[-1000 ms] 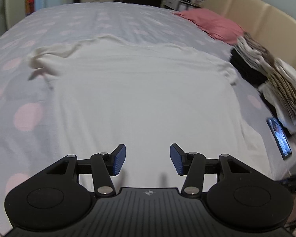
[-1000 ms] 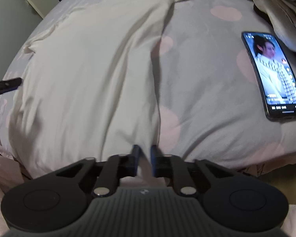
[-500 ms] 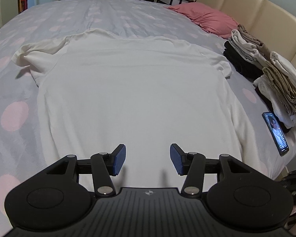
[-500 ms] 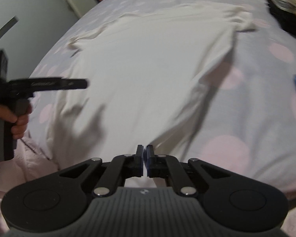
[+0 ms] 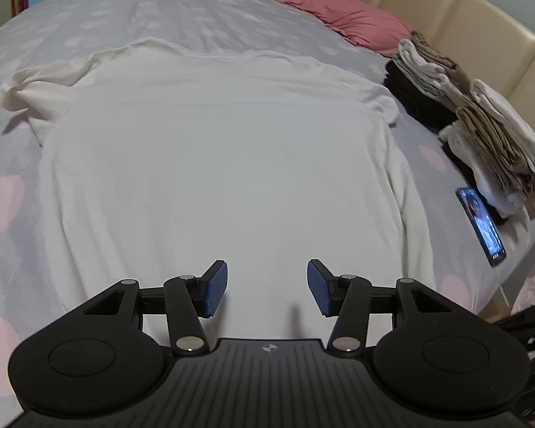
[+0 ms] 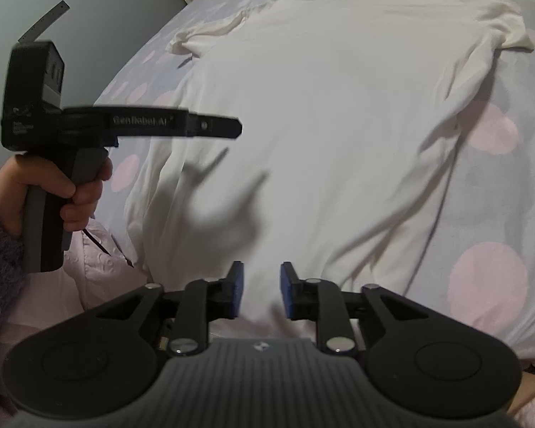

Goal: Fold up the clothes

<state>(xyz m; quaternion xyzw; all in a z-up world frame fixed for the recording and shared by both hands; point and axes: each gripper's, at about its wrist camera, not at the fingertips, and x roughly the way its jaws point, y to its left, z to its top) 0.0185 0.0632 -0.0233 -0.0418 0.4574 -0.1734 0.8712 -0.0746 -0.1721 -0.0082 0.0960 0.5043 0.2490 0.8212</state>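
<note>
Left wrist view: the left gripper (image 5: 266, 288) hovers, fingers spread wide and empty, above the cream cotton T-shirt (image 5: 217, 164) lying flat on the grey pink-dotted bed (image 5: 203, 14); a lit phone (image 5: 481, 226) lies at 3 o'clock.

Right wrist view: the right gripper (image 6: 262, 290) is parted, empty, over the shirt's hem at 6 o'clock.

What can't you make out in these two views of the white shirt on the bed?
- White cotton T-shirt: its near hem, hidden behind each gripper body in both wrist views.
- Black smartphone: screen too small to read, left view.
- Left gripper: its fingers blurred, right view.
</note>
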